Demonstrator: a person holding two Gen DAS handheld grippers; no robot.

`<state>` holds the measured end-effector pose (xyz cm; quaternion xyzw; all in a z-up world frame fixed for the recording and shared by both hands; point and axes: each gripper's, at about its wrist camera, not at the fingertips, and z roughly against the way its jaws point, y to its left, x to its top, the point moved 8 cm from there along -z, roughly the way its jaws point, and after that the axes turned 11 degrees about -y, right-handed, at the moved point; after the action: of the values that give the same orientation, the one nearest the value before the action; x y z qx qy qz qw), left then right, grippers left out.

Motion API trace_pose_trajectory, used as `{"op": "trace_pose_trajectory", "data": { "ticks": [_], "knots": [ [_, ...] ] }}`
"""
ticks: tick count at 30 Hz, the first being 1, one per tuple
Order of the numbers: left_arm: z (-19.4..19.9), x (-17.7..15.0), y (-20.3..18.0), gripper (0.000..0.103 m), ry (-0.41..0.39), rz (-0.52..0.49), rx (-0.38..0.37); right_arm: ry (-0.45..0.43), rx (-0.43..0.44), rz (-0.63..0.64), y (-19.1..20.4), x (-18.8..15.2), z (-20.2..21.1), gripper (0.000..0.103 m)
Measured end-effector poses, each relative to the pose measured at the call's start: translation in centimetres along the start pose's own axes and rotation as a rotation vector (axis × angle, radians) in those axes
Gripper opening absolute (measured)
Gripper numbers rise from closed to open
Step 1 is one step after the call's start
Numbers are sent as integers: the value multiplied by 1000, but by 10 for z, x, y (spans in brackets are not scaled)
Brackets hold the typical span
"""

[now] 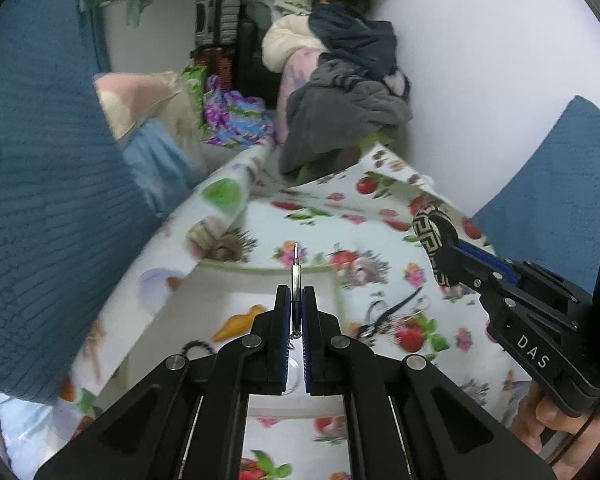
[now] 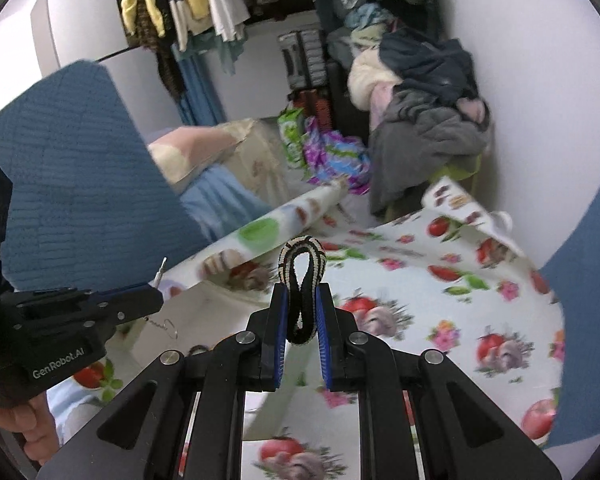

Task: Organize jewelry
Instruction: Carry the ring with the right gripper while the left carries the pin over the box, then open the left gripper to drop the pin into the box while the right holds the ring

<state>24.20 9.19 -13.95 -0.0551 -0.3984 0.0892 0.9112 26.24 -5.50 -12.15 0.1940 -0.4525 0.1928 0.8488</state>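
**Both claws loaded above the tray**

The step in hand looks like setting each piece down in the white tray (image 1: 260, 280), which sits on the fruit-print cloth (image 1: 380, 216) toward the worktop's near left side. To do it well, I would lower each claw until its piece nearly meets the tray floor before letting go, and keep the two pieces apart from the orange charm (image 1: 238, 322) and the dark beaded loop (image 1: 198, 346) already lying there.

The left claw (image 1: 296, 300) is nearly closed, pinching a thin metal pin (image 1: 295, 276) that stands up past its tips, over the tray.

The right claw (image 2: 302, 308) is partly open, clamped on a black-and-cream patterned band (image 2: 302, 264), squeezed into a loop, above the cloth just right of the tray.
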Motion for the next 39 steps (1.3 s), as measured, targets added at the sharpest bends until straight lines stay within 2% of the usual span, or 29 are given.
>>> {"op": "trace_pose_trajectory", "data": {
  "ticks": [10, 22, 23, 25, 32, 39],
  "knots": [
    [-27, -60, 71, 3, 77, 65, 28, 136, 35, 30, 44, -66, -49, 12],
    [-54, -106, 94, 4, 145, 82, 39, 248, 45, 59, 67, -123, -83, 16],
    [-54, -106, 95, 4, 143, 86, 41, 252, 47, 59, 67, -125, -84, 17],
    [-53, -105, 96, 5, 138, 91, 39, 259, 64, 46, 69, -127, -85, 27],
    [-45, -95, 89, 6, 139, 110, 39, 238, 87, 22, 66, -114, -76, 29],
    [-30, -78, 66, 6, 102, 116, 31, 167, 85, 27, 52, -82, -49, 30]
  ]
}}
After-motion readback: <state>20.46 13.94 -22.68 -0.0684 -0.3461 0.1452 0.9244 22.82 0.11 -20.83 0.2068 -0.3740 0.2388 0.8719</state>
